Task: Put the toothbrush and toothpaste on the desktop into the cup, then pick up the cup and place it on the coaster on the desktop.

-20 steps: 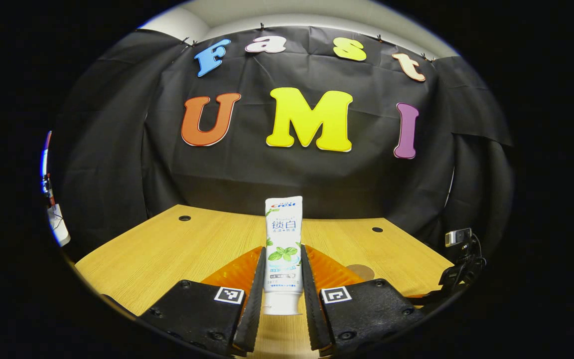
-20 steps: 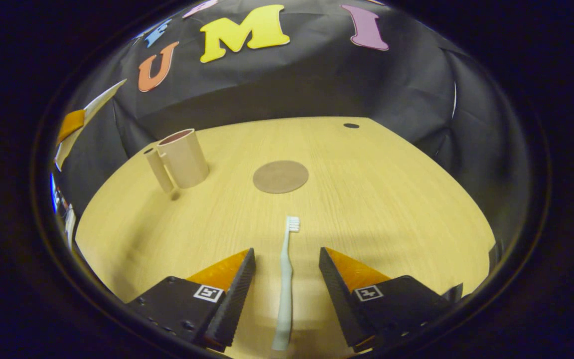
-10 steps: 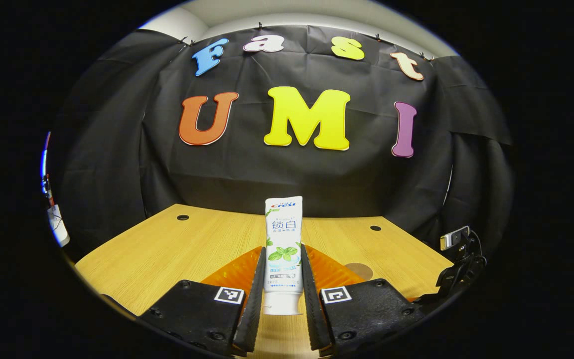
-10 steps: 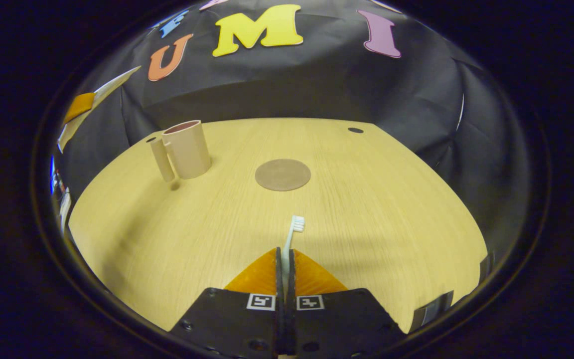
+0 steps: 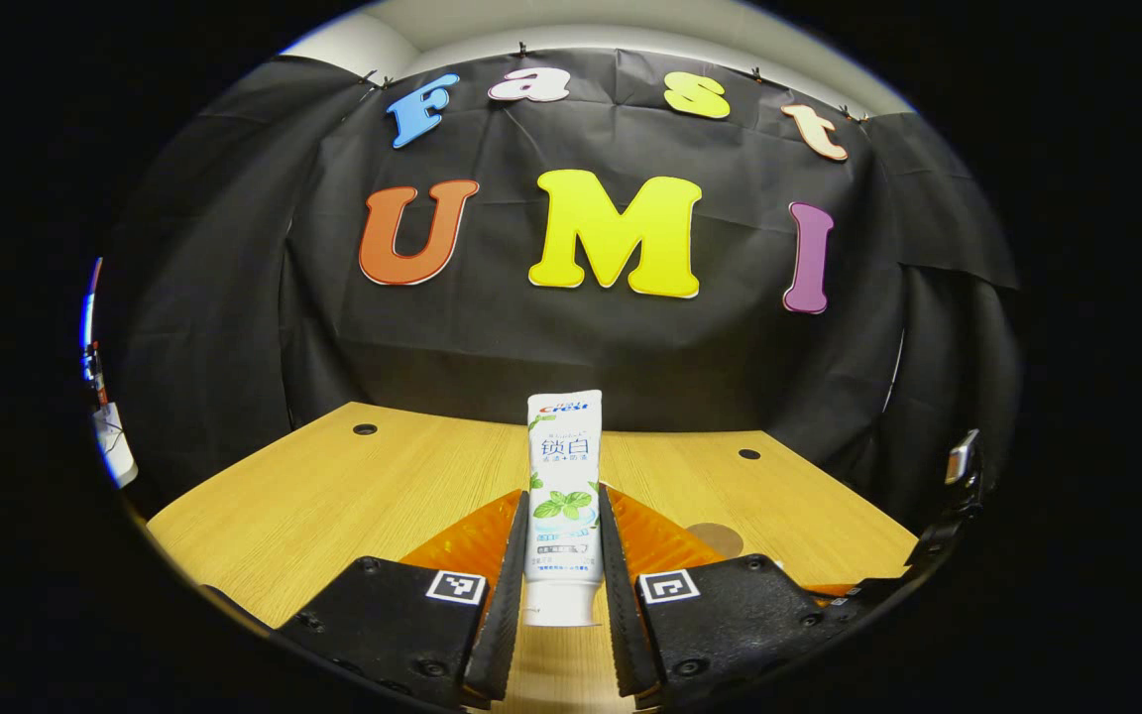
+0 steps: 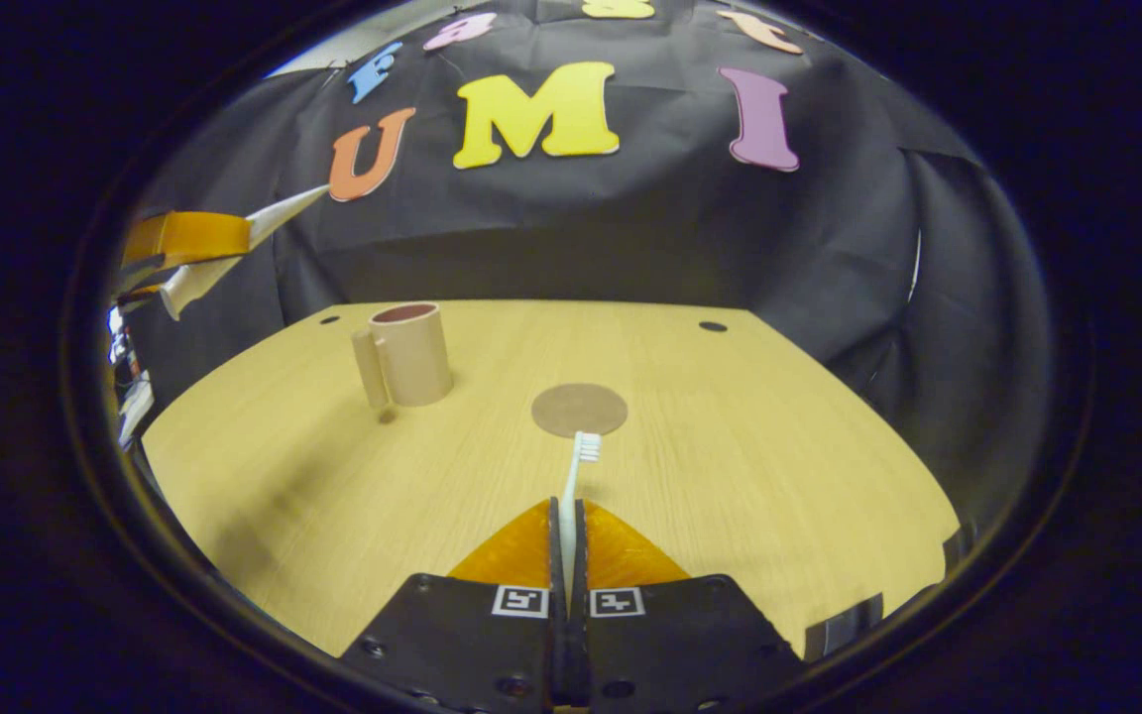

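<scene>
Your left tongs (image 5: pixel 563 555) grip the upright toothpaste (image 5: pixel 563 476) at lower centre, over the wood-grain desk (image 5: pixel 353 486). Your right tongs (image 6: pixel 567 526) clamp the toothbrush (image 6: pixel 576 466); the cup (image 6: pixel 412 352) stands left of the coaster (image 6: pixel 579 409).

White toothpaste (image 5: pixel 563 496) with green leaves, white toothbrush (image 6: pixel 576 471), beige cup (image 6: pixel 412 353), brown coaster (image 6: pixel 579 409), yellow wood-grain desktop (image 6: pixel 779 466).

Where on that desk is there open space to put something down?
Most of the desk is bare wood. The widest free patch lies right of the coaster, out to the desk's far edge. Another lies in front of the cup, toward the near left edge. The tightest spot is the strip between cup and coaster, where the toothbrush head reaches the coaster.
</scene>
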Demonstrator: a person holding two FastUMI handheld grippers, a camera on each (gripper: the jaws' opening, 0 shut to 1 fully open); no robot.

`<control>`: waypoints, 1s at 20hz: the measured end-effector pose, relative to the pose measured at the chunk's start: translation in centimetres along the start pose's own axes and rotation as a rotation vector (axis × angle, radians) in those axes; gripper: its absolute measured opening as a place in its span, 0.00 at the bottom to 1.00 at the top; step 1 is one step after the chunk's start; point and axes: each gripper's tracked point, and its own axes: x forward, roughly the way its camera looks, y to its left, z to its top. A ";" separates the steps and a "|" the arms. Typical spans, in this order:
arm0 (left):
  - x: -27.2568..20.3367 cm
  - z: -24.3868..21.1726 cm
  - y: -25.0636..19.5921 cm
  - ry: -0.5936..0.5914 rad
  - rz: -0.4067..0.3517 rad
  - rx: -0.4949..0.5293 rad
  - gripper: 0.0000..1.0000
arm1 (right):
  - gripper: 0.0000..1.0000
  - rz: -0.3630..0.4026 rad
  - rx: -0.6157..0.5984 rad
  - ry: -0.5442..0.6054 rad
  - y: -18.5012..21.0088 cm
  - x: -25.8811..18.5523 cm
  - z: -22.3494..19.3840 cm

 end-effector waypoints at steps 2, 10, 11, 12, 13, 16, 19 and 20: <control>-0.1 0.1 -0.3 -0.008 -0.005 -0.005 0.42 | 0.00 -0.001 -0.009 -0.088 0.0 -1.2 1.9; 0.1 1.1 -1.1 -0.064 -0.027 -0.003 0.42 | 0.00 0.000 -0.065 -0.317 0.8 -5.1 6.8; 0.4 1.0 -1.0 -0.065 -0.029 -0.006 0.42 | 0.00 -0.007 -0.077 -0.335 0.8 -5.4 7.3; 0.6 0.9 -1.2 -0.065 -0.036 -0.012 0.42 | 0.00 -0.006 -0.089 -0.352 0.8 -5.6 7.6; 0.9 0.9 -1.3 -0.067 -0.041 -0.014 0.42 | 0.00 -0.004 -0.093 -0.365 1.0 -5.8 8.0; 2.8 1.1 0.0 -0.084 -0.005 -0.010 0.42 | 0.00 0.006 -0.071 -0.377 0.7 -6.0 8.8; 5.7 1.3 0.6 -0.081 0.017 -0.001 0.42 | 0.00 0.001 -0.056 -0.389 -0.4 -6.2 9.3; 6.7 1.4 0.7 -0.090 0.021 0.007 0.42 | 0.00 -0.009 -0.053 -0.390 -0.8 -6.1 9.3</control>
